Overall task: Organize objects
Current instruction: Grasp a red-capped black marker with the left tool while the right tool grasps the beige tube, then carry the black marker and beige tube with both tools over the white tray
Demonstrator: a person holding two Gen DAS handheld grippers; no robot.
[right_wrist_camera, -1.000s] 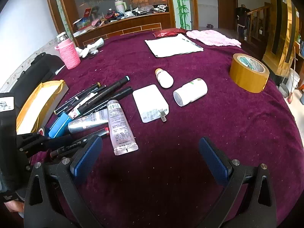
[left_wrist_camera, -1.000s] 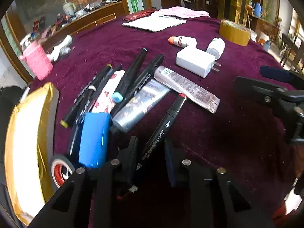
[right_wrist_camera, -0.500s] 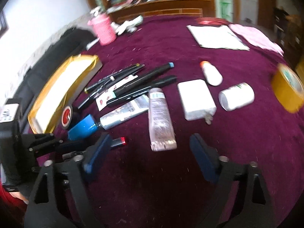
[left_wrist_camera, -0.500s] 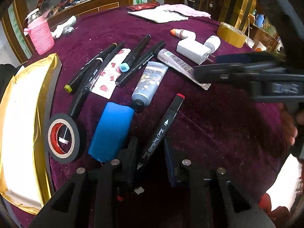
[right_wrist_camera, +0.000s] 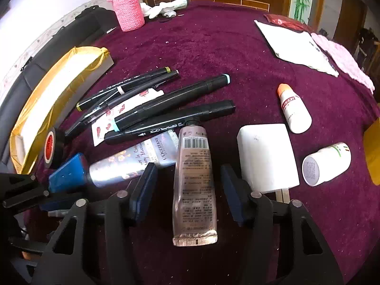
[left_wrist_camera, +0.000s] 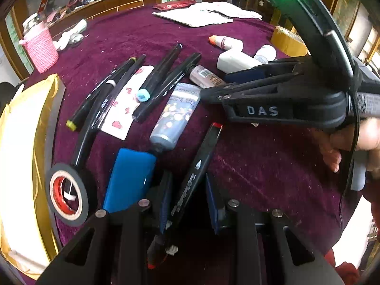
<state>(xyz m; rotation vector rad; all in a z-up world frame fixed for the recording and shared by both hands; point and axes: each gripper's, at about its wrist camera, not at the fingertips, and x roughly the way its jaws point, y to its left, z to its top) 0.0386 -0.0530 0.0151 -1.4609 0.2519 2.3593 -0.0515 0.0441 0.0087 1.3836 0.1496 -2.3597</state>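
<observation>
While the left gripper clamps a black marker, the right gripper's jaws are closing around a pink tube, pads not yet touching.

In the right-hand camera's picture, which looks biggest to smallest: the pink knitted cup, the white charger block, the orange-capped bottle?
As they look there:
1. white charger block
2. pink knitted cup
3. orange-capped bottle
The charger lies much nearer the camera and the cup stands far back, so true sizes may differ.

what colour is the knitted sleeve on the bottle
Pink; the knitted sleeve shows best in the right wrist view.
</observation>
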